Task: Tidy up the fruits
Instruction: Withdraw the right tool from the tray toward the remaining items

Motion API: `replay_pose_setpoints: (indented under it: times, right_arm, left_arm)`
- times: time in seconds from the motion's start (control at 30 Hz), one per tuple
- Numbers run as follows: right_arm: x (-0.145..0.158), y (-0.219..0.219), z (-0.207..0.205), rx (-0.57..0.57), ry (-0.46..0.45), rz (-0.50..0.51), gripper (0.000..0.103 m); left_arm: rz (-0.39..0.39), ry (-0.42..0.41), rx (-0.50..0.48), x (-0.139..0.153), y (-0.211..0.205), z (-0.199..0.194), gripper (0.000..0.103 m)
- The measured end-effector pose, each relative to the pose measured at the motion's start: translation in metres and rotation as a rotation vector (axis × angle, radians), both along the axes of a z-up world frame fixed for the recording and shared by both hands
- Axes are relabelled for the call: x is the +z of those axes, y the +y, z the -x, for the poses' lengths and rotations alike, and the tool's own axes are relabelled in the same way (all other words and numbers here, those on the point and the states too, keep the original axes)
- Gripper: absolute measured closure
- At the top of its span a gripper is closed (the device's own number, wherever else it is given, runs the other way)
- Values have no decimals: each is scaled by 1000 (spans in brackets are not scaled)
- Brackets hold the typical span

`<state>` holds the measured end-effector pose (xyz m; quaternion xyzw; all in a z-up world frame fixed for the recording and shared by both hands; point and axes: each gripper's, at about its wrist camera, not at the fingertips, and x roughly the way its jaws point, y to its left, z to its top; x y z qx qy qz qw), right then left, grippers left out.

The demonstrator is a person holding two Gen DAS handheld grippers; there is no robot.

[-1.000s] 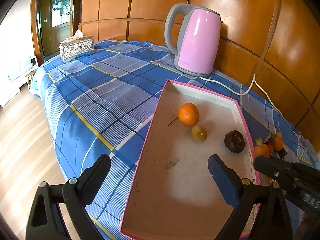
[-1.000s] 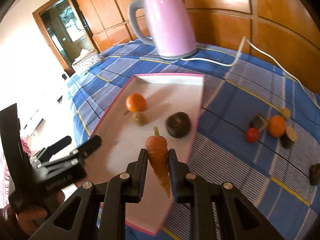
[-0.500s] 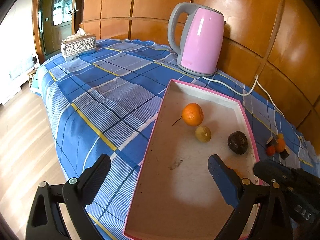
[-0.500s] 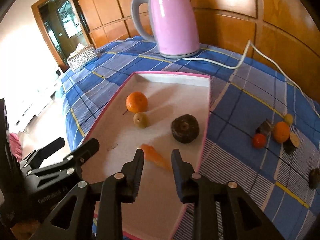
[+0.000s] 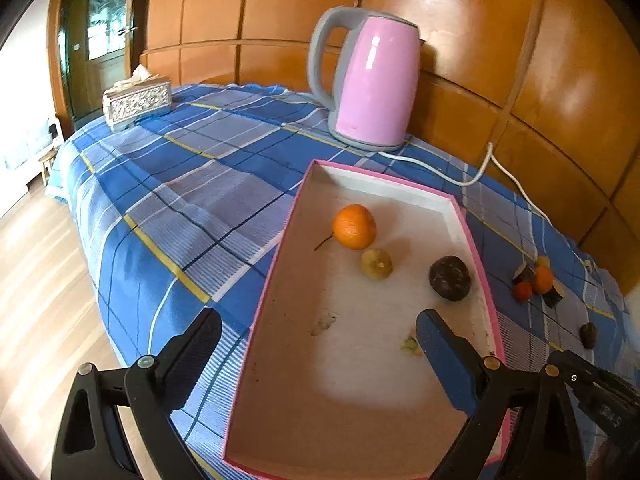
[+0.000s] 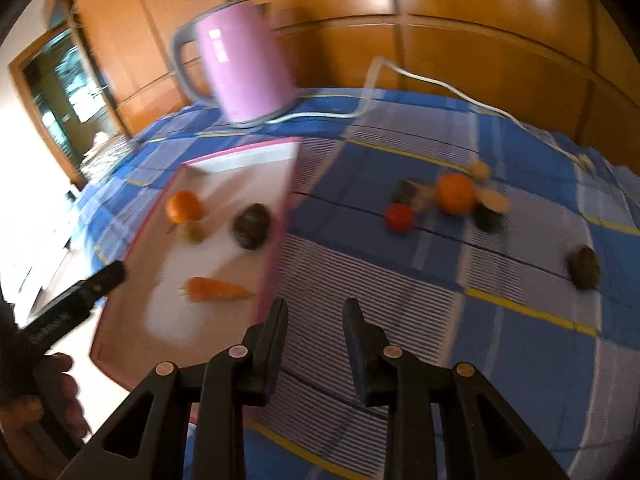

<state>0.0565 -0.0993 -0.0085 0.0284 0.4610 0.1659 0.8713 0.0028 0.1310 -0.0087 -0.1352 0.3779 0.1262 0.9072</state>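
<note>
A: Where do we stand w/ the tray (image 5: 476, 248)?

B: We see an orange (image 5: 354, 226), a small yellow-green fruit (image 5: 376, 264) just beside it, and a dark round fruit (image 5: 449, 278) near the tray's right wall. The carrot (image 6: 214, 290) lies flat inside, near the tray's right rim, nothing touching it.

A: Our tongs?

B: Left gripper (image 5: 318, 334) wide apart, empty, over the tray's near end. Right gripper (image 6: 316, 318) has a narrow gap, nothing in it, over the blue cloth (image 6: 500, 320) just right of the tray.

A: What's outside the tray?

B: A cluster right of it: 2nd orange (image 6: 456, 193), small red fruit (image 6: 400, 217), dark bits. One dark fruit (image 6: 585, 268) farther right. Pink kettle (image 5: 370, 80) behind the tray.
</note>
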Motion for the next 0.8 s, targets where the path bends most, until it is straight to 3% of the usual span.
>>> replay_pose_setpoints:
  times: [0.2, 0.5, 0.8]
  right_arm:
    - [-11, -46, 3, -128, 19, 29, 75]
    - [-25, -108, 8, -295, 49, 58, 73]
    - [-30, -134, 9, -351, 56, 36, 73]
  left_arm:
    - [-12, -29, -77, 13, -16, -4, 5]
    - [-18, -74, -269, 37, -63, -27, 0]
    - [-50, -73, -473, 43, -119, -61, 0]
